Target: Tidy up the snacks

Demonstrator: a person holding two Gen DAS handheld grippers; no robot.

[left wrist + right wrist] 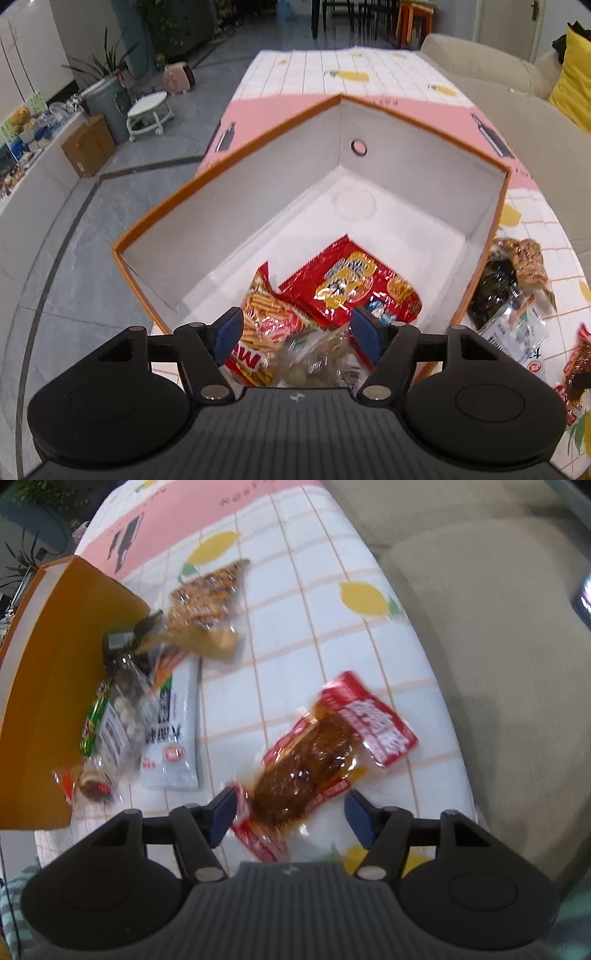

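An orange-rimmed box (229,166) with white walls stands on the lemon-print tablecloth (306,74). Inside it lie a red pack of biscuit sticks (266,321), a flat red pack (354,284) and a clear pack of pale pieces (317,358). My left gripper (297,338) hangs open over the box's near end; the clear pack sits below and between its blue pads, untouched. My right gripper (290,818) is open, pointing steeply down over a red-and-clear pack of brown meat (314,757) on the cloth. That pack's near end lies between the pads without contact.
More packs lie by the box's orange outer wall (48,701): a white pack (173,734), a clear bag of white balls (125,709), a brown crispy snack (207,598). A beige sofa (498,627) borders the table's right side. Grey floor drops away on the left (74,258).
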